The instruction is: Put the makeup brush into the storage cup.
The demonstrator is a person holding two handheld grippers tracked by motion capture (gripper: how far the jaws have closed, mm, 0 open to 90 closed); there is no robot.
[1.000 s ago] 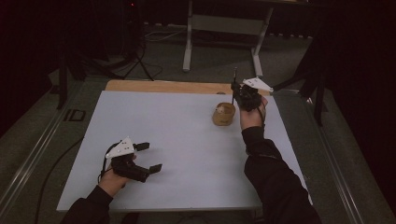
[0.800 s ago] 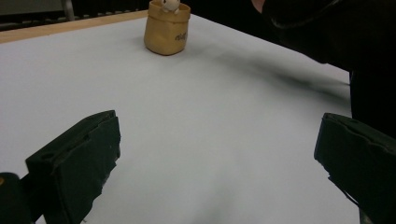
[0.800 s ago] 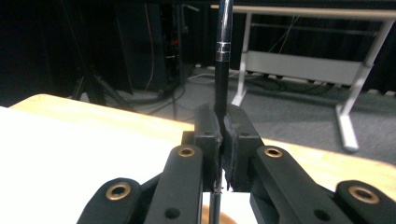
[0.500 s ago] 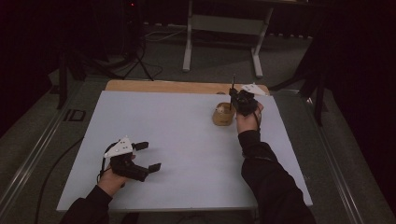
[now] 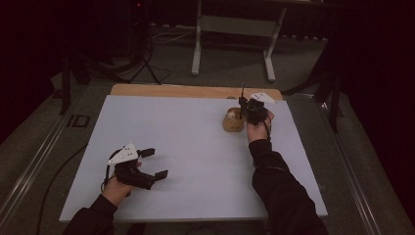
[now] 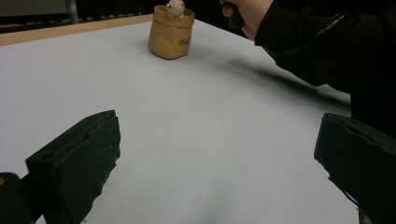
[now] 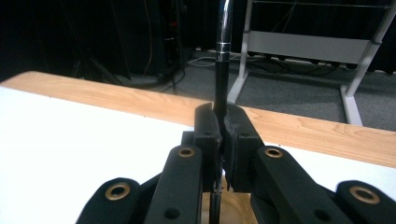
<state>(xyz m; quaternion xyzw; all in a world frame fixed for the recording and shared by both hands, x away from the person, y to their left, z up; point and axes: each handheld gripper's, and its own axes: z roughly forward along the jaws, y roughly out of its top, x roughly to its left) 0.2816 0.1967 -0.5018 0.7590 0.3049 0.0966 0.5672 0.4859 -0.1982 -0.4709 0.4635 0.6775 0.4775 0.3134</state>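
One slim black pen [image 7: 221, 70] with a silver upper section stands upright, pinched between the pressed-together jaws of the right gripper [image 7: 221, 135]. In the right gripper view its lower end runs down between the pads toward a tan opening just below. From the high view the pen [image 5: 242, 93] shows as a thin dark stick rising from the right gripper [image 5: 252, 110], which hangs at the far right part of the table, just right of and partly over a small tan pot [image 5: 233, 120]. Whether the pen's tip touches the pot cannot be told.

The left gripper view shows the pot [image 6: 171, 31] more plainly: a squat yellowish cup with dark lettering on its side and a small pale rounded figure [image 6: 175, 7] poking out of its top. The right hand [image 6: 247, 14] and its dark sleeve [image 6: 322, 42] reach in beside it.

On the near left of the white tabletop [image 5: 195, 147], well apart from the pot, the left gripper [image 5: 152, 163] lies low over the surface in the left hand [image 5: 116, 188], its jaws spread wide with nothing between them. A strip of bare wooden board [image 5: 186, 90] runs along the far edge of the white surface, and beyond it a grey metal stand [image 5: 235, 29] rests on the floor.
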